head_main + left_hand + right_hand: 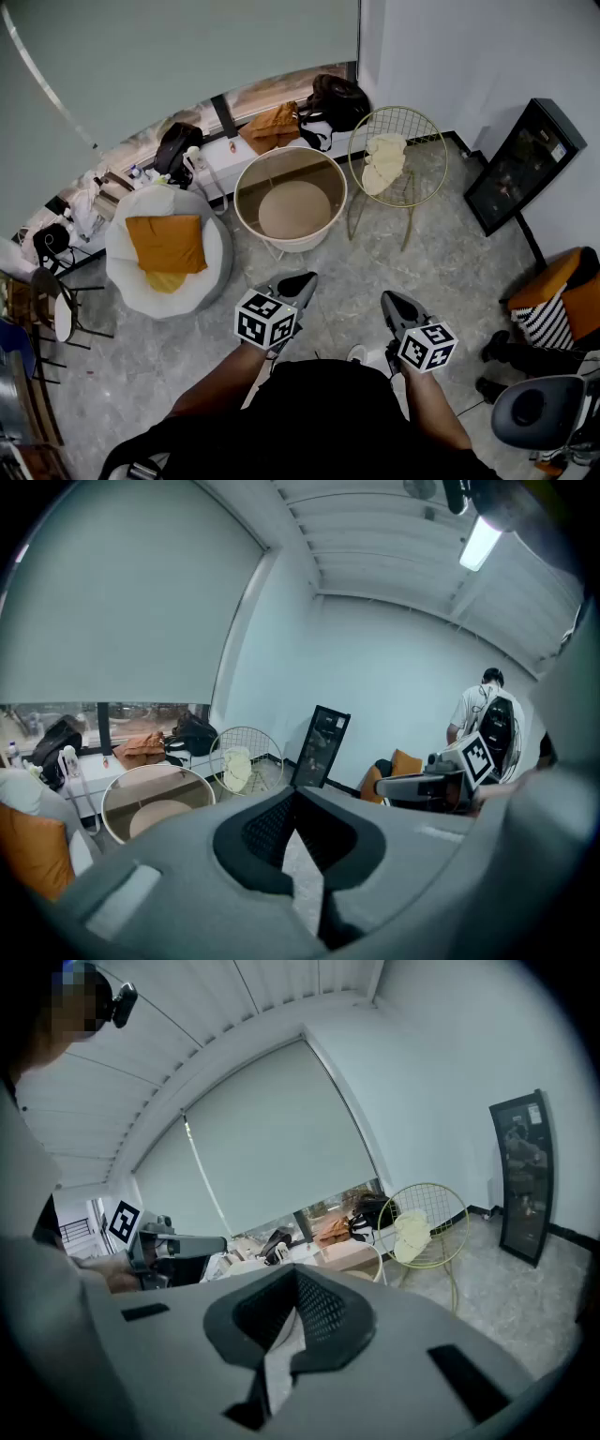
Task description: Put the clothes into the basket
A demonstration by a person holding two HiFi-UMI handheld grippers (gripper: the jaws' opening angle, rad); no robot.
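While the left gripper [305, 278] and right gripper [389, 298] are closed and empty, the pale garment [384, 161], likely soft, is best pinched at a fold.

The orange seat [553, 279] runs off the right edge; the windowsill clutter [141, 173] is too small to identify.
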